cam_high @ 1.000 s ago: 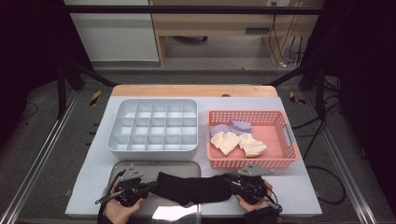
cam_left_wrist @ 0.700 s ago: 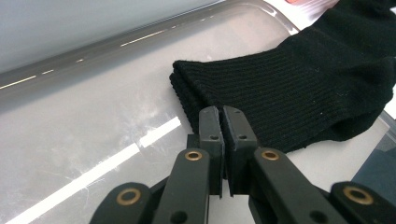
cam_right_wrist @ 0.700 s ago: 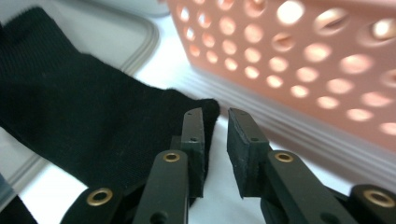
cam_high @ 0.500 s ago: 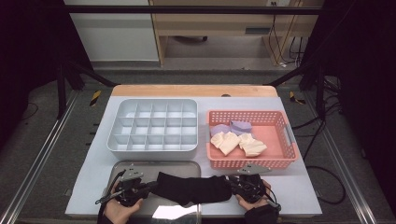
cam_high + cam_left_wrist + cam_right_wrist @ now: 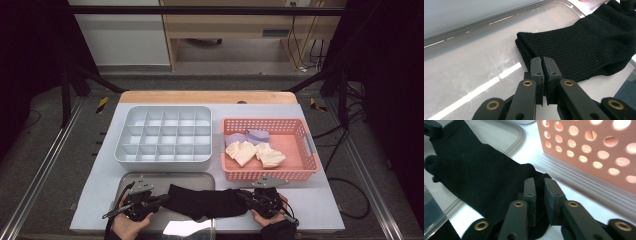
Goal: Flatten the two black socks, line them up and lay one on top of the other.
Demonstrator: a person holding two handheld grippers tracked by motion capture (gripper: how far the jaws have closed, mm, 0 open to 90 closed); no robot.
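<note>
Two grippers work one black sock [image 5: 202, 202], stretched low across the front of the surface [image 5: 310, 197], its left half over the metal tray [image 5: 150, 178], its right end on bare surface just in front of the pink basket [image 5: 270, 172].

Left gripper [image 5: 152, 201]: fingers narrow, nearly together, pinched on the ribbed cuff edge; in the left gripper view [image 5: 541, 65] the cuff's corner goes in between the tips. No change there vs a sec ago.

Right gripper [image 5: 248, 196]: this is what has changed. Fingers have just been closing, and in the right gripper view [image 5: 539, 185] they stand narrow w/ a small gap at the tips, black fabric bunched between them lower down. Reads as a grip on the toe end, tho I can't tell how firm the pinch is. In the high view the sock's span looks the same as a sec ago, hands barely shifted.

Meaning, as I judge it: both ends now secured, so the sock is ready to be folded or lifted, prob. toward the grey divided organizer [image 5: 165, 136] behind the tray. Cream & purple items [image 5: 252, 149] lie in the basket.

Risk: thin bite on the right end could slip.
</note>
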